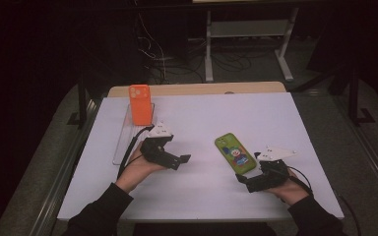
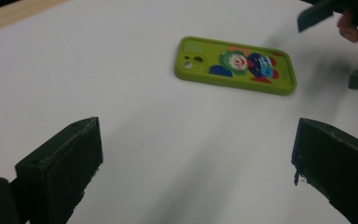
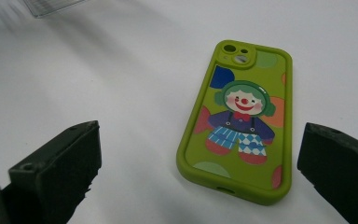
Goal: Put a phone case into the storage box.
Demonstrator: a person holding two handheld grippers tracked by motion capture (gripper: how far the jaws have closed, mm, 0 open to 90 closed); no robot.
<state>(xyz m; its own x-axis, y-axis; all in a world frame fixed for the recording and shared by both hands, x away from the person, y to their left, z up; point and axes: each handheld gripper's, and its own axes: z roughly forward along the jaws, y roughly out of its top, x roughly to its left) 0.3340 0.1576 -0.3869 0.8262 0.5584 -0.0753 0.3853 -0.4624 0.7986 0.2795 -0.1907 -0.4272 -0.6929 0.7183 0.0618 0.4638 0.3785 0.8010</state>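
Note:
A green phone [image 1: 235,152] with a clown picture lies flat, back up, on the white table right of centre. My right gripper [image 1: 248,168] sits just at its near end, open, jaws pointing left and forward; in the right gripper view the green phone [image 3: 240,121] lies a little ahead of the open gripper [image 3: 200,140], toward the right jaw, untouched. My left gripper [image 1: 181,162] rests open left of centre, jaws aimed right at the green phone [image 2: 235,65]. An orange phone [image 1: 139,103] stands upright in a clear stand [image 1: 125,135] at the back left.
The white tabletop [image 1: 202,123] has a wooden strip [image 1: 197,89] along its far edge. Beyond it are a dark floor with cables and a metal frame [image 1: 248,39]. The right gripper [image 2: 338,46] appears at the top right of the left gripper view.

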